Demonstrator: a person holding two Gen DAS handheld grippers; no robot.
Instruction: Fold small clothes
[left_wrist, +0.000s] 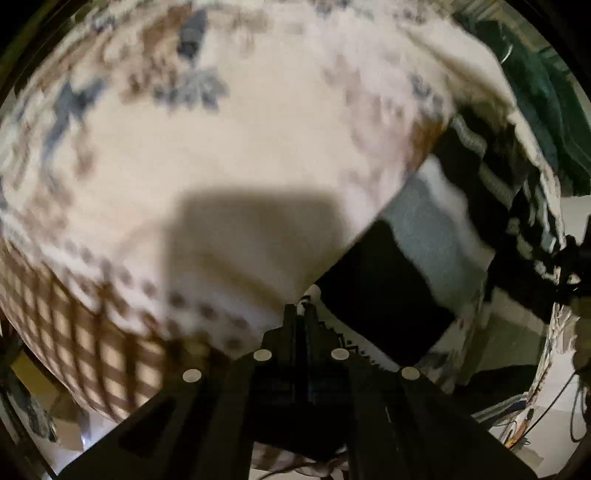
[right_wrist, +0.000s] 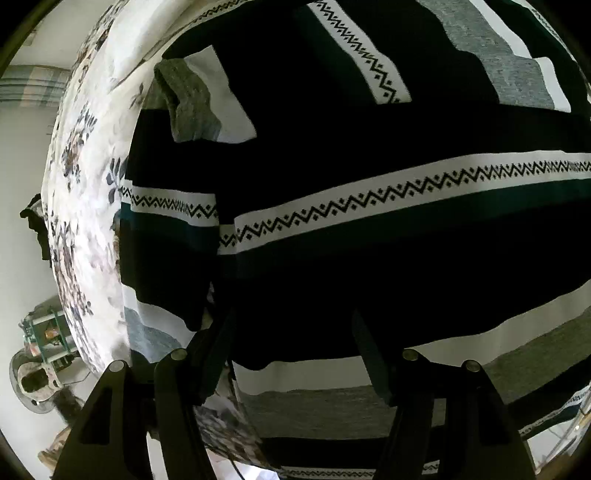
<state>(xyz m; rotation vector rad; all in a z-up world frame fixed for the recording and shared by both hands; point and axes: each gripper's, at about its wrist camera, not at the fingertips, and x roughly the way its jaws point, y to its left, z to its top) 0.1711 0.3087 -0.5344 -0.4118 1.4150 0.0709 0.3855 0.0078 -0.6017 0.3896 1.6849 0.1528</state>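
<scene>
- The left wrist view is smeared with blur; the floral print of the bedspread (left_wrist: 258, 155) and the lattice border at 8 o'clock show only as soft patches.
- The left gripper (left_wrist: 303, 312) has its two fingers pressed together at 6 o'clock. A corner of the striped garment (left_wrist: 417, 251) lies at their tips, but blur and dark hide whether any cloth is pinched.
- In that view the garment runs from the tips out towards 3 o'clock, cut off by dark folds near the rim.
- A block of shadow (left_wrist: 255, 236) lies on the bedspread just above the fingers.
- In the right wrist view the striped garment (right_wrist: 369, 147) fills nearly the whole picture, spread flat: black, white, grey, with zigzag bands. Its edges run out of view at 12 and 3 o'clock.
- The right gripper (right_wrist: 291, 354) stands spread wide over the garment's lower part; the pads are not seen to press on it.
- The floral bedspread (right_wrist: 85, 206) curves along 9 o'clock.
- Beyond it a pale floor (right_wrist: 22, 155) and clutter at 8 o'clock are too small to name.
</scene>
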